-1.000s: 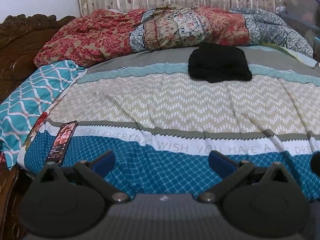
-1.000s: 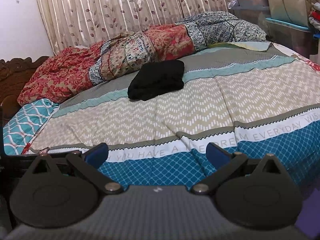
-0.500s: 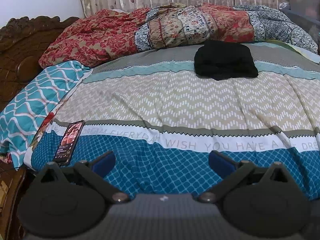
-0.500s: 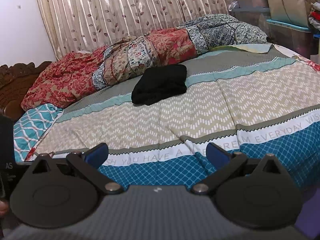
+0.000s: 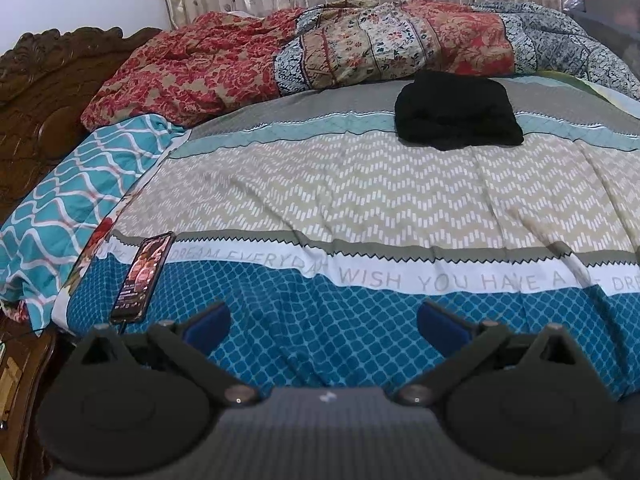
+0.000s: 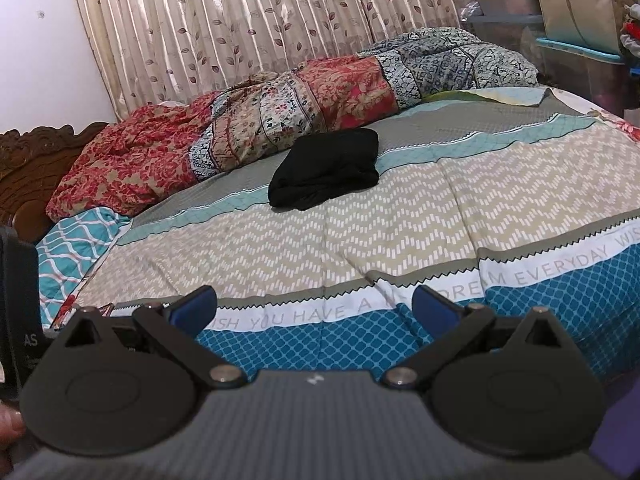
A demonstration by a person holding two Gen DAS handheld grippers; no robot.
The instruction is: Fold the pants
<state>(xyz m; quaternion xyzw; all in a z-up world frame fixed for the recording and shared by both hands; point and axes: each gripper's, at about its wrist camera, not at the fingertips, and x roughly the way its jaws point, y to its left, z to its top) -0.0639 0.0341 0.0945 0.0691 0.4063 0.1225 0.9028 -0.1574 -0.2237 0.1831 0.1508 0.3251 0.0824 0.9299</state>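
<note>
The black pants [image 5: 456, 114] lie folded in a compact bundle on the far part of the bed, on the grey and teal stripes, just in front of the rolled quilt. They also show in the right wrist view [image 6: 326, 170]. My left gripper [image 5: 324, 320] is open and empty, held over the near blue edge of the bedspread, far from the pants. My right gripper [image 6: 314, 306] is open and empty, also over the near edge.
A phone [image 5: 144, 276] lies on the bedspread's near left corner. A rolled patterned quilt [image 5: 320, 52] runs along the back. A teal pillow [image 5: 80, 184] and carved wooden headboard [image 5: 36, 92] are at the left. Storage boxes [image 6: 580, 40] stand at the right.
Both grippers have drifted a little, so the pants and bed shift slightly in both views. Both stay open and empty. The pants have not moved.
</note>
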